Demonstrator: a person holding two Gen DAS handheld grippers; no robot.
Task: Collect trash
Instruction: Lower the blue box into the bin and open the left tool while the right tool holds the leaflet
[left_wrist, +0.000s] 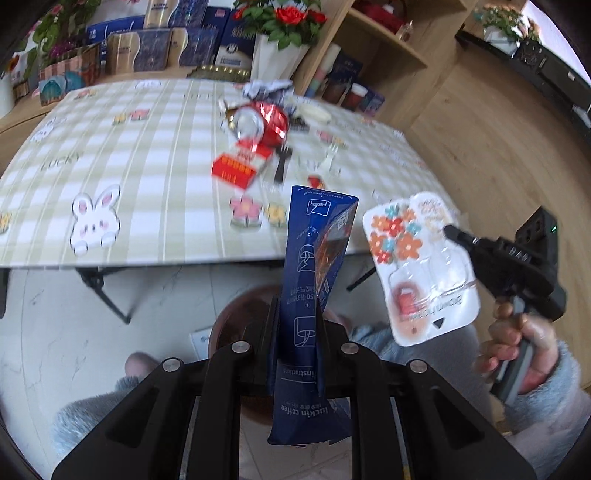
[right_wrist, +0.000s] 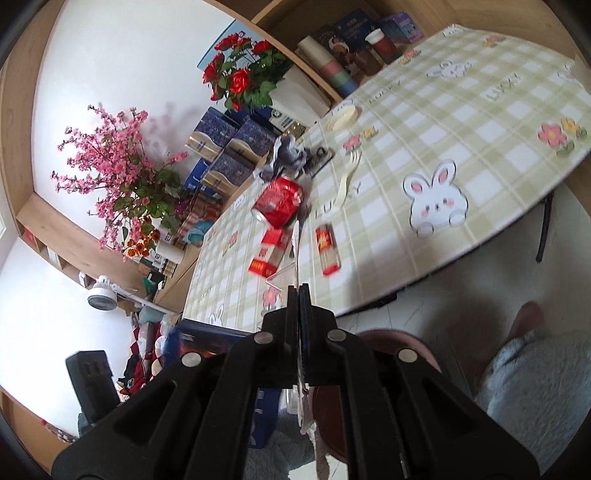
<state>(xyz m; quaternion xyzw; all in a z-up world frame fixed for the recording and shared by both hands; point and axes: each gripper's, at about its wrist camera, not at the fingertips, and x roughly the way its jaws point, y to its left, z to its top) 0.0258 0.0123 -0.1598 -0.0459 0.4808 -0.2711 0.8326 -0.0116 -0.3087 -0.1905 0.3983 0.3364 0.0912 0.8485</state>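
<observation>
Trash: our left gripper (left_wrist: 297, 325) pinches a blue coffee pack (left_wrist: 314, 280) that sticks up between its jaws. Our right gripper (left_wrist: 448, 232) is squeezed tight on a flat flower packet (left_wrist: 417, 266). More trash, like a red can (left_wrist: 264, 123), lies ahead on the table (left_wrist: 129, 206)

A table (left_wrist: 110, 155) in a green-checked cloth with rabbits and flowers carried a crushed red can (left_wrist: 264, 123), a red carton (left_wrist: 238, 166), a dark fork (left_wrist: 282, 162), a pale fork (right_wrist: 349, 173), a small red pack (right_wrist: 327, 249), crumpled wrappers (left_wrist: 267, 90) and a white lid (left_wrist: 314, 112).
</observation>
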